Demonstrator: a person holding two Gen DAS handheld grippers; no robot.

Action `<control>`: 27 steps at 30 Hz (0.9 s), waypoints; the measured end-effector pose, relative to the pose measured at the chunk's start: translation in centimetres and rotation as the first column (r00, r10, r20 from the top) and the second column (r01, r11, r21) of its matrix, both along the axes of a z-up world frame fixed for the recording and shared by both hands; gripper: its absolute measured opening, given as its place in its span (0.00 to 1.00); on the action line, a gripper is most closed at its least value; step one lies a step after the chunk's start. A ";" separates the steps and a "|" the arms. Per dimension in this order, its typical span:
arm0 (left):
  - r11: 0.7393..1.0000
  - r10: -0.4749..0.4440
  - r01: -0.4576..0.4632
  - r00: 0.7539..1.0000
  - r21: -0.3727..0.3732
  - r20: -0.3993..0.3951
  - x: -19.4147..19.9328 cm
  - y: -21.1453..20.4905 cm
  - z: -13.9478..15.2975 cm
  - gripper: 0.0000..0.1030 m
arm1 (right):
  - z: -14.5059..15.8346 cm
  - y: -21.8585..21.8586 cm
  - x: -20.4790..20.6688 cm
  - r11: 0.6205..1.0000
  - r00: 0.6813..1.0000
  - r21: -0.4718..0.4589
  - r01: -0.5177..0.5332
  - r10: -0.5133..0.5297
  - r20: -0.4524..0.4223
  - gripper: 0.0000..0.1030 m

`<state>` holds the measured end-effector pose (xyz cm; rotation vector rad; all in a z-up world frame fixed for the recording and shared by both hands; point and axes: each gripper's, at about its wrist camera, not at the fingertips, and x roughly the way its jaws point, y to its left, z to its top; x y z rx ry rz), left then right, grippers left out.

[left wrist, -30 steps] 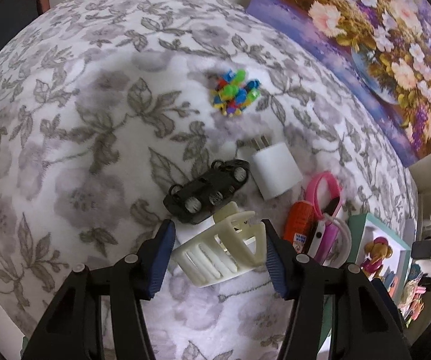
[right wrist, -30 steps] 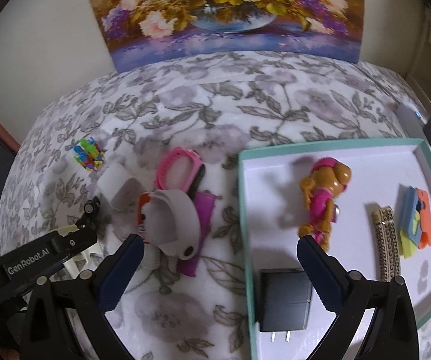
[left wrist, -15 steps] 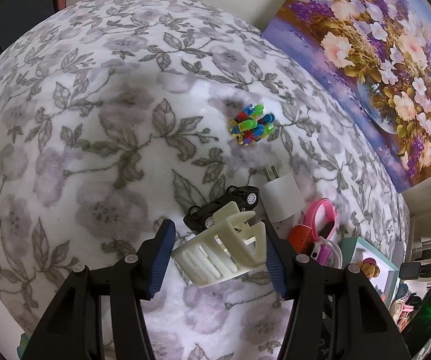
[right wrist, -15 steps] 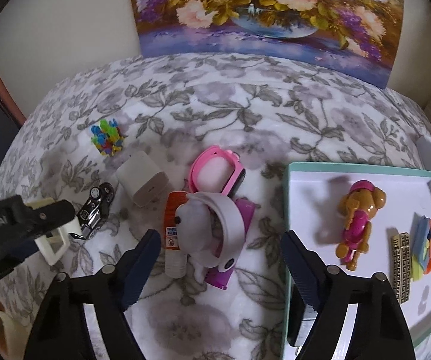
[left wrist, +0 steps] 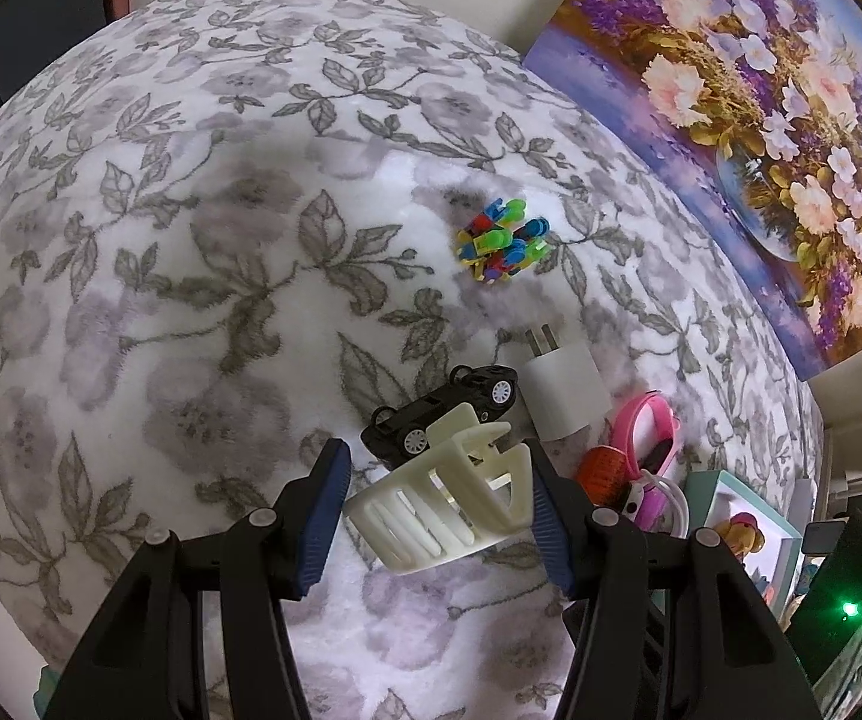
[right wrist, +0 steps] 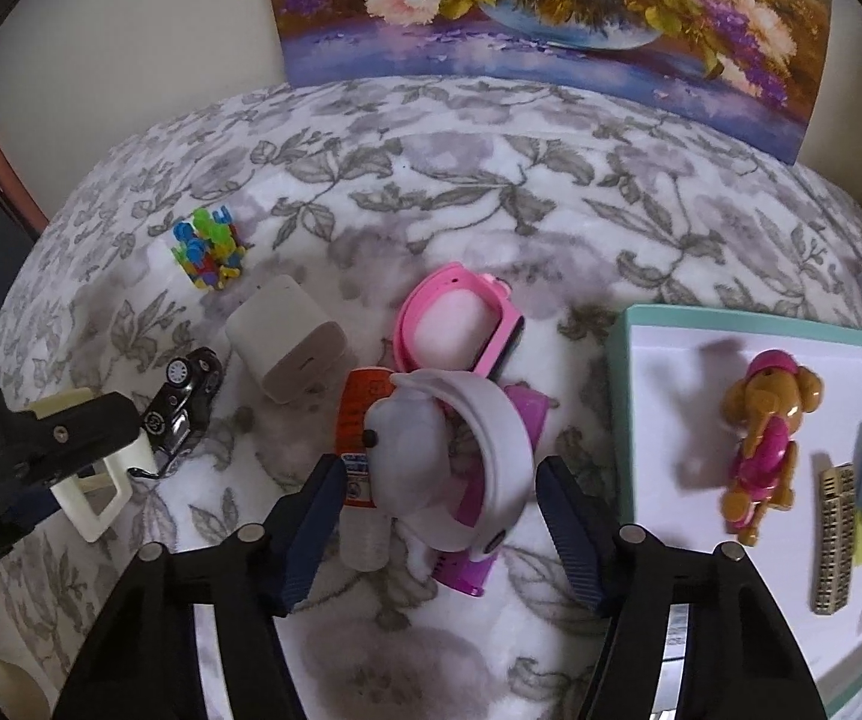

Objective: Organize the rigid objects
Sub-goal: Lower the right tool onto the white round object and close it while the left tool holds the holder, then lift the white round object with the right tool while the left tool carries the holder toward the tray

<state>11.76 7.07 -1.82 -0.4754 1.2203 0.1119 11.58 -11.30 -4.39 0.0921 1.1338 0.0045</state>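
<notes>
Clip's in my left gripper (left wrist: pixel 434 507)

It's clamped on the cream hair clip (left wrist: pixel 449 504), just near of the toy car (left wrist: pixel 440 414). My right gripper (right wrist: pixel 440 531) gapes wide over the watches (right wrist: pixel 461 414).

This looks like a home, probably a bedroom or living room. A soft plush blanket (right wrist: pixel 491 180) printed with grey flowers and leaves covers the surface, and a floral painting (right wrist: pixel 551 6) leans against a plain wall. Toys and household bits lie about: a toy car (left wrist: pixel 443 414), a puppy figure (right wrist: pixel 767 438), a phone charger (right wrist: pixel 287 348).
</notes>
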 end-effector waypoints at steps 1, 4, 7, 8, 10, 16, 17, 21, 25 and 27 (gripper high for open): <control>1.000 -0.001 0.001 1.000 0.001 -0.001 0.0 0.0 0.0 0.57 | -0.1 0.0 0.0 1.000 1.000 0.006 -0.002 0.002 0.001 0.66; 1.000 -0.003 0.003 1.000 0.003 -0.001 0.0 -0.1 -0.1 0.57 | -0.2 0.2 0.0 1.000 1.000 0.018 -0.005 0.005 0.003 0.63; 1.000 -0.007 0.007 1.000 0.009 0.001 0.0 -0.1 0.0 0.57 | -0.1 -0.1 -0.1 0.999 1.000 0.035 0.002 -0.002 0.010 0.58; 1.000 -0.007 0.007 1.000 0.011 0.003 0.0 -0.1 0.0 0.57 | 0.1 -0.2 -0.2 0.999 1.000 0.039 0.007 -0.007 0.017 0.54; 1.000 -0.009 0.009 1.000 0.015 0.007 0.0 -0.1 0.1 0.57 | 0.4 -0.4 -0.2 0.999 1.000 0.041 0.015 -0.016 0.024 0.51; 1.000 -0.011 0.011 1.000 0.023 0.013 -0.1 -0.1 0.4 0.57 | 0.3 -0.8 -0.3 0.998 0.999 0.061 0.025 -0.026 0.019 0.51; 1.000 -0.012 0.012 1.000 0.023 0.015 -0.1 -0.2 0.5 0.57 | 0.4 -0.8 -0.4 0.998 0.999 0.062 0.025 -0.026 0.021 0.51; 1.000 -0.016 0.015 0.999 0.028 0.032 -0.2 -0.3 1.3 0.57 | 1.0 -1.0 -0.6 0.997 0.999 0.074 0.033 -0.035 0.030 0.51; 0.999 -0.023 0.021 0.998 0.036 0.062 -0.5 -0.5 2.6 0.57 | 2.6 -1.4 -0.9 0.994 0.997 0.103 0.037 -0.044 0.062 0.50; 0.999 -0.030 0.027 0.996 0.040 0.080 -0.7 -0.8 3.3 0.57 | 3.5 -1.7 -1.2 0.992 0.996 0.116 0.038 -0.048 0.079 0.37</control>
